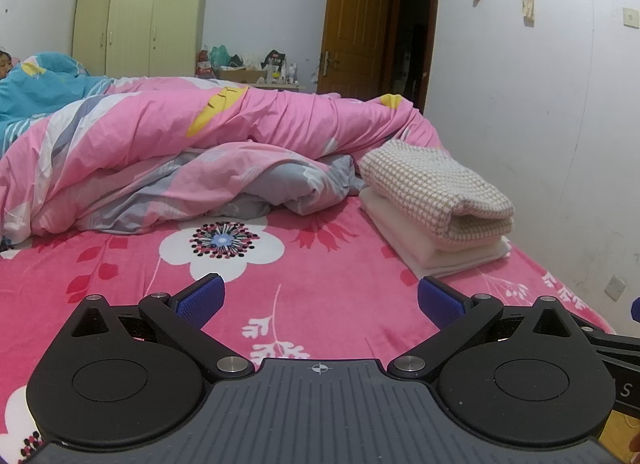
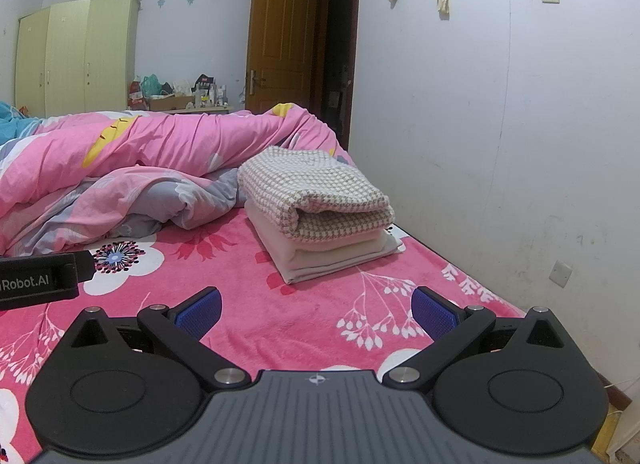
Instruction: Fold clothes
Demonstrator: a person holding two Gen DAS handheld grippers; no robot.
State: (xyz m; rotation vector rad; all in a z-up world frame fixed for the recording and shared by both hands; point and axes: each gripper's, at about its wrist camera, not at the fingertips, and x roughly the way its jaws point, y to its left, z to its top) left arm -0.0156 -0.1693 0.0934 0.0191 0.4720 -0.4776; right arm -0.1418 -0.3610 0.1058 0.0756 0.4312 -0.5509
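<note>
A folded checked beige garment [image 1: 436,188] [image 2: 316,192] lies on top of folded cream and white clothes [image 1: 436,254] [image 2: 332,256], stacked on the pink flowered bedsheet [image 1: 320,296] [image 2: 280,304] near the wall. My left gripper [image 1: 320,300] is open above the sheet, well short of the stack, with nothing between its blue pads [image 1: 202,300]. My right gripper [image 2: 316,310] is also open and empty, just in front of the stack. The left gripper's black body [image 2: 40,280] shows at the left edge of the right wrist view.
A crumpled pink and grey duvet [image 1: 180,152] [image 2: 120,168] fills the far half of the bed. A blue quilt [image 1: 40,88] covers a person lying at far left. The white wall [image 2: 500,144] runs along the bed's right side. Beyond stand a wardrobe [image 1: 140,20] and an open door [image 1: 356,20].
</note>
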